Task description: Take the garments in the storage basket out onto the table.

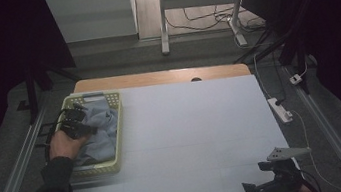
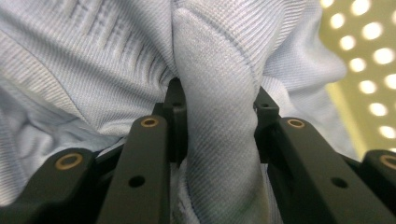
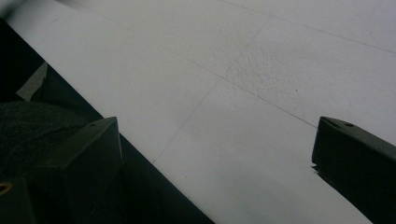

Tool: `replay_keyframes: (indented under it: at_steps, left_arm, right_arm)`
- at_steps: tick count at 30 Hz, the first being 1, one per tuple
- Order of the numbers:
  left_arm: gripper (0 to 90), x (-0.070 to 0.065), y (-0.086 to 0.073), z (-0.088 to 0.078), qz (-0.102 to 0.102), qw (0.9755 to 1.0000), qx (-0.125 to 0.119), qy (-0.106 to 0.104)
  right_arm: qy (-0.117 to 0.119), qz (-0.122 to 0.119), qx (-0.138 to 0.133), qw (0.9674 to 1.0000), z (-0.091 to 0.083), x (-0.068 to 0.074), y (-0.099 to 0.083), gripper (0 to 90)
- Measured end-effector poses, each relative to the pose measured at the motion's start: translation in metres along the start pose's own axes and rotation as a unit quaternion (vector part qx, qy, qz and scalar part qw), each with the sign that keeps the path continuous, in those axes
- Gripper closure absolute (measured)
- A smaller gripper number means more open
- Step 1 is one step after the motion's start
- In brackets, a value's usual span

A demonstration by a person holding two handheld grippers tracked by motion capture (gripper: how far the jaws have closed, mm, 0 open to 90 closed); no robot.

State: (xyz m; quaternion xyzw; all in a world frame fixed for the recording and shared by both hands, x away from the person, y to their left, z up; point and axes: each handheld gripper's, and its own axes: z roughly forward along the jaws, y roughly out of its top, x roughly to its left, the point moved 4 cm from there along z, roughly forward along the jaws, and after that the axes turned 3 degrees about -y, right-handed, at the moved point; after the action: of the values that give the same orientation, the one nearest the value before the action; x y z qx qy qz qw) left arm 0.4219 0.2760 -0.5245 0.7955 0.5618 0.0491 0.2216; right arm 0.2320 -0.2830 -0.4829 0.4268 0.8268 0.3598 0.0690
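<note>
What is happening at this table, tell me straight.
A person is working with a gripper in each hand. The left gripper is down in the yellow basket at the table's left edge, its jaws pinched shut on a fold of the light blue garment lying inside. The right gripper waits at the near right corner of the white table, open and holding nothing.

The yellow basket (image 1: 113, 134) is sitting at the table's left edge, and its walls are closing in all around the blue cloth (image 1: 98, 131). The left gripper (image 1: 79, 125) is reaching in from above the basket, where it is open. To the right of the basket, the white table (image 1: 194, 133) is lying bare and wide. The right gripper (image 1: 271, 182) is waiting far right of the basket, at the near edge.
</note>
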Motion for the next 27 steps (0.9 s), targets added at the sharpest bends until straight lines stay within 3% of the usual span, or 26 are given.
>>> replay_keyframes:
  at_steps: [7,15,27]
  left_arm:
    - [67.6,-0.002,0.001,-0.019,0.004,0.9993,-0.038,-0.008]
    - [67.2,-0.004,0.003,-0.041,0.012,0.9962,-0.086,-0.011]
    - [67.1,-0.009,0.005,-0.078,0.014,0.9855,-0.168,-0.022]
  right_arm:
    - [0.000,-0.003,-0.001,1.0000,0.000,0.000,0.000,1.5]
    - [0.000,-0.002,-0.001,1.0000,0.000,0.001,0.000,1.5]
    - [0.001,-0.002,-0.002,1.0000,-0.001,0.001,0.000,1.5]
